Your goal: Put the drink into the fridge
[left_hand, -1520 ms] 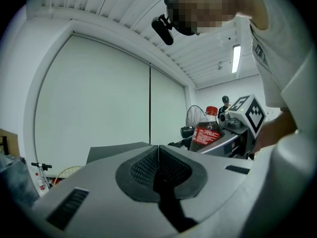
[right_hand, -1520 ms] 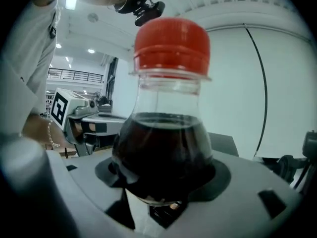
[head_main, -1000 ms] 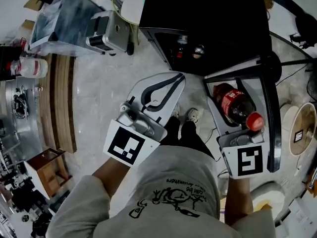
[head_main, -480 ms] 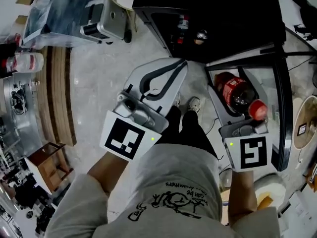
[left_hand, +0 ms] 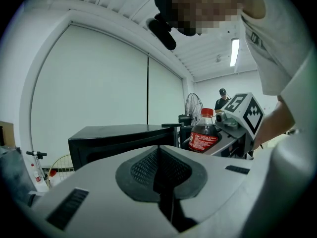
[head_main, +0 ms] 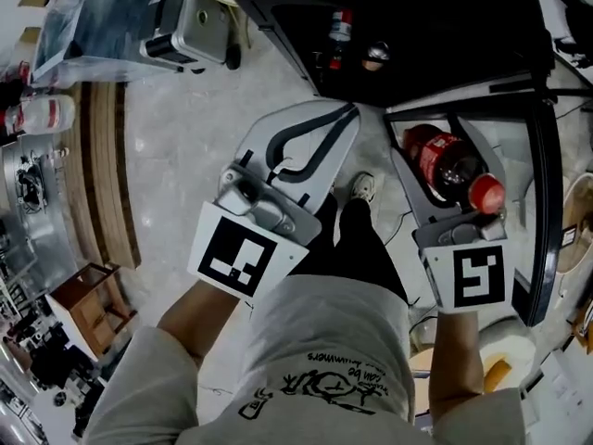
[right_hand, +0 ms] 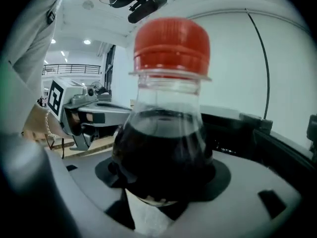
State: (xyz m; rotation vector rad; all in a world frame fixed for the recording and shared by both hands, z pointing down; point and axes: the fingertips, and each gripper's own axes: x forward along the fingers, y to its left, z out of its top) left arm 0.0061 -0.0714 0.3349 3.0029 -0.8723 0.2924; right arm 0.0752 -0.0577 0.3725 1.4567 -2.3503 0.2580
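The drink is a cola bottle (head_main: 443, 167) with a red cap (head_main: 485, 194) and a red label. My right gripper (head_main: 445, 156) is shut on its body and holds it just in front of the black fridge (head_main: 417, 17). The fridge's glass door (head_main: 545, 202) stands open to the right. In the right gripper view the bottle (right_hand: 166, 133) stands upright between the jaws of the right gripper (right_hand: 163, 182). My left gripper (head_main: 338, 119) is shut and holds nothing, to the left of the bottle. The left gripper view has the left gripper (left_hand: 161, 182), the fridge (left_hand: 119, 138) and the bottle (left_hand: 202, 133).
Inside the fridge stand two bottles (head_main: 340, 26) (head_main: 375, 58). A silver machine (head_main: 190, 26) sits at the upper left, and wooden strips (head_main: 107, 174) lie on the marble floor. The person's shoes (head_main: 363, 188) are below the grippers. A fan (left_hand: 194, 105) and a person (left_hand: 221, 99) are far behind.
Both grippers and the view have moved closer to the open fridge. The right gripper still holds the bottle and the left stays shut.
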